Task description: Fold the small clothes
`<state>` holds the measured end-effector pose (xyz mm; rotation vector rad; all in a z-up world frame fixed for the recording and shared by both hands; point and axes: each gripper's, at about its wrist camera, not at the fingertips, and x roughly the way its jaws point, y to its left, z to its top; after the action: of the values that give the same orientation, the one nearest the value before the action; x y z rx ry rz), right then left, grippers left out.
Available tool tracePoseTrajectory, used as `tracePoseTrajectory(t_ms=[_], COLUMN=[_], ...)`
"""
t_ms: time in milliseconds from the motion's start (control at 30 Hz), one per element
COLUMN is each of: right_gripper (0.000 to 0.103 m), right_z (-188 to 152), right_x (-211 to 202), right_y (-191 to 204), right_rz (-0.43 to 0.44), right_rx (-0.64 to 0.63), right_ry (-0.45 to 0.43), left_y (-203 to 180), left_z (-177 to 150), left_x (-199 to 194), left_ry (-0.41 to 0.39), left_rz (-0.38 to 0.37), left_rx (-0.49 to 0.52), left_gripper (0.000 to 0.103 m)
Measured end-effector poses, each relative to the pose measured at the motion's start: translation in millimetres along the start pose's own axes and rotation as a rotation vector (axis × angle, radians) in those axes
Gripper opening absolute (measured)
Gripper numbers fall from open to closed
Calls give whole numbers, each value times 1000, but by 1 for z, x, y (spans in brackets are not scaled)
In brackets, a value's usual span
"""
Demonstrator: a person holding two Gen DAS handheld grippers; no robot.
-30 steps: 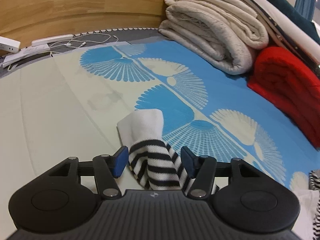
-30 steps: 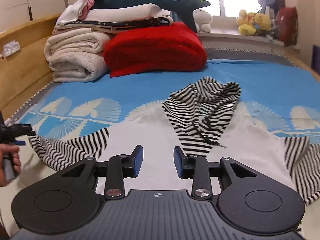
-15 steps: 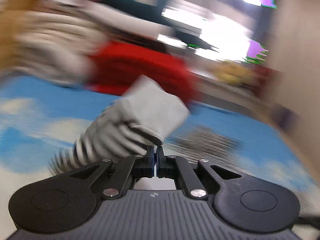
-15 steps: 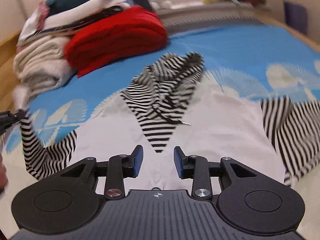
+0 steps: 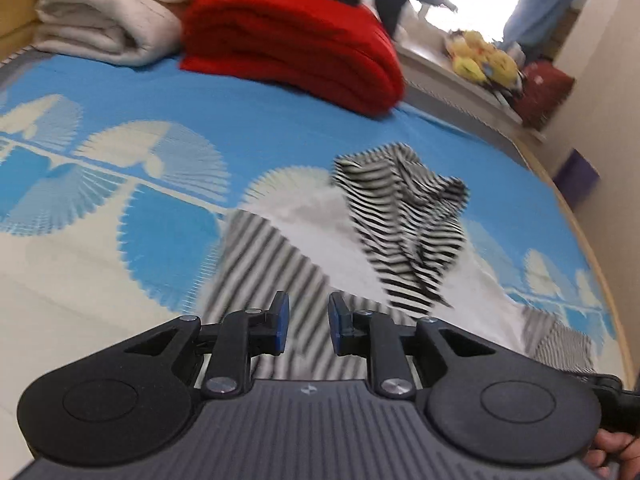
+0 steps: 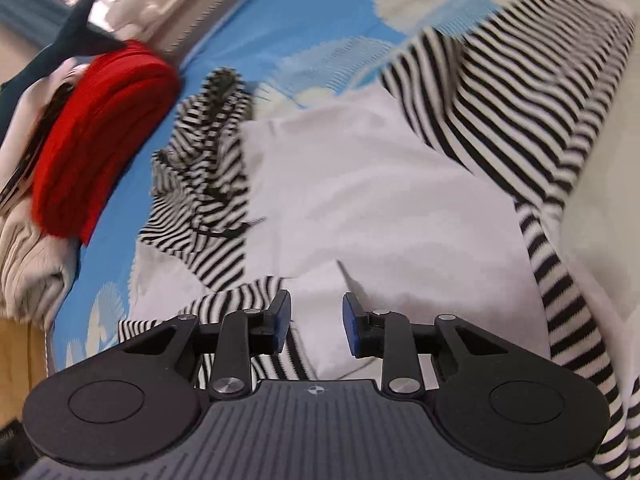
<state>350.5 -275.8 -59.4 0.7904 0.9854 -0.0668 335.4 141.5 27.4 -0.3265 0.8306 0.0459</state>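
The striped hoodie [image 6: 360,208] lies spread flat on the blue patterned bedspread [image 5: 248,120], white body up, striped hood [image 5: 404,224] crumpled toward the pile of blankets, and the left striped sleeve [image 5: 272,276] now draped in across the body. The left gripper [image 5: 304,320] hangs just over that sleeve, jaws opening, pads clear of the cloth, nothing held. The right gripper [image 6: 316,322] tips down over the lower body, jaws closing but a clear gap between them, white cloth below, nothing pinched. The right striped sleeve [image 6: 512,92] stretches out and away up to its right, long axis slanting off from the body, so I'd say the right gripper is the nearer one for folding it in. No basket or bin anywhere; only the red blanket [image 5: 296,40] and cream blanket [image 5: 100,20] stacked at the bed's head
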Motion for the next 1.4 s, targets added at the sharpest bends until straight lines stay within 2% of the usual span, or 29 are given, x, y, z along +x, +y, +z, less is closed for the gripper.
tracePoseTrajectory(t_ms=[67, 100, 200, 267, 333, 400, 433, 467, 533, 633, 667, 733, 800, 833, 900, 933, 1000, 1067, 1133, 1200, 1267, 1300, 1333, 1400], right_gripper=[30, 31, 33, 34, 34, 22, 3, 3, 3, 3, 3, 3, 3, 5, 8, 8, 8, 20, 23, 26, 26, 25, 25, 26], right_z=[-3, -5, -9, -14, -16, -17, -16, -14, -8, -4, -3, 2, 8, 11, 14, 15, 17, 18, 20, 18, 16, 16, 17, 20], right_x=[10, 16, 36, 48, 51, 51, 48, 44, 19, -27, -38, -44, -27, -12, 2, 3, 0, -1, 9, 24, 37, 39, 39, 36], right_y=[-6, -9, -12, -12, -9, -2, 1, 4, 19, 47, 51, 47, 37, 28, 10, 2, 0, 4, 2, -3, -13, -16, -19, -16], right_rz=[-21, -34, -57, -60, -79, -87, -78, -57, 39, 150, 149, 70, -67, -157, -262, -264, -213, -92, -31, -57, -149, -176, -167, -158], right_rx=[29, 36, 49, 39, 12, -34, -47, -57, -122, -335, -379, -394, -379, -348, -263, -222, -208, -188, -149, -129, -94, -73, -49, -58], right_ry=[34, 53, 111, 157, 143, 126, 107, 81, -33, -256, -315, -362, -299, -231, -170, -165, -177, -168, -112, -26, 37, 43, 36, 21], left_y=[16, 19, 17, 17, 20, 28, 31, 33, 39, 40, 38, 33, 27, 24, 18, 19, 20, 25, 28, 32, 30, 27, 24, 21], left_z=[-3, -1, 12, 16, 15, 18, 19, 20, 18, 11, 8, 0, -10, -16, -27, -30, -33, -39, -50, -55, -49, -46, -44, -44], left_x=[14, 18, 24, 22, 20, 19, 22, 26, 31, 37, 39, 46, 57, 64, 75, 77, 80, 85, 96, 97, 90, 84, 80, 82], left_ry=[46, 47, 12, -28, -30, -30, -25, -19, 3, 45, 56, 99, 168, 211, 265, 271, 278, 307, 366, 373, 356, 331, 311, 314], left_rz=[61, 58, 49, 76, 93, 75, 73, 73, 67, 52, 48, 42, 39, 38, 48, 53, 42, 30, 81, 95, 90, 73, 53, 33], left_rx=[-16, -21, 19, 66, 83, 68, 59, 49, 26, 20, 31, 73, 115, 143, 187, 191, 185, 171, 201, 210, 201, 202, 204, 205], left_gripper=[22, 22, 22, 22, 22, 22, 22, 22, 22, 22, 22, 22, 22, 22, 22, 22, 22, 22, 22, 23, 23, 24, 25, 25])
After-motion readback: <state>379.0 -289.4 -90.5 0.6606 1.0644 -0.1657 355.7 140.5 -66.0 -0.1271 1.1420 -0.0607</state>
